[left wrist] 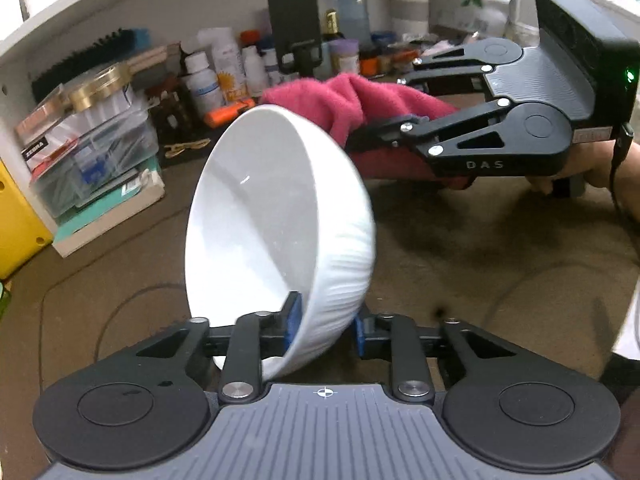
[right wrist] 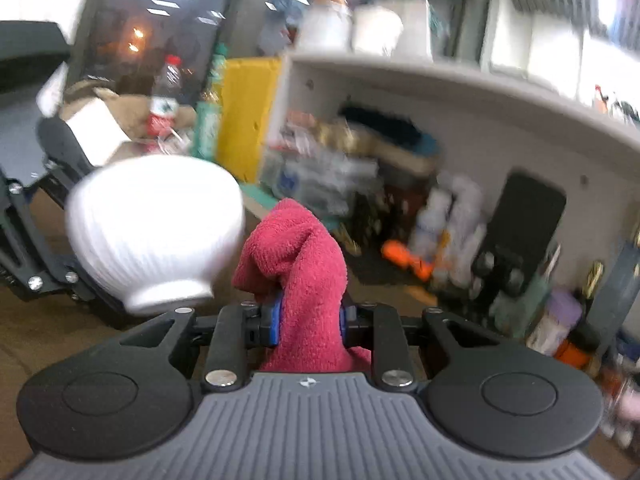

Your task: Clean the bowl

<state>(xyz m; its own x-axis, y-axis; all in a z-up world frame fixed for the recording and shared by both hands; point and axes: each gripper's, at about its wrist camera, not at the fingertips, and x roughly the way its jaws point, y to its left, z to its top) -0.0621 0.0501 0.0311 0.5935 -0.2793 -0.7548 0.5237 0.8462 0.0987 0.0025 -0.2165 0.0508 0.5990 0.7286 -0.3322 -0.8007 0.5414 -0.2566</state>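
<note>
A white ribbed bowl point(left wrist: 280, 224) is held on its side above the brown table, its opening turned to the left. My left gripper point(left wrist: 324, 324) is shut on the bowl's rim, one blue pad inside and one outside. My right gripper point(right wrist: 310, 320) is shut on a red cloth point(right wrist: 298, 264). In the left wrist view the right gripper point(left wrist: 380, 136) comes in from the right behind the bowl, with the red cloth point(left wrist: 344, 100) bunched past the bowl's far rim. In the right wrist view the bowl point(right wrist: 156, 232) is left of the cloth, close to it.
A white shelf point(left wrist: 100, 12) at the back holds bottles point(left wrist: 204, 80), a dark phone on a stand point(left wrist: 296, 28), plastic storage boxes point(left wrist: 92, 148) and an orange object point(left wrist: 230, 114). A yellow box point(left wrist: 16, 224) stands at the left. The brown table surface point(left wrist: 480, 272) lies below.
</note>
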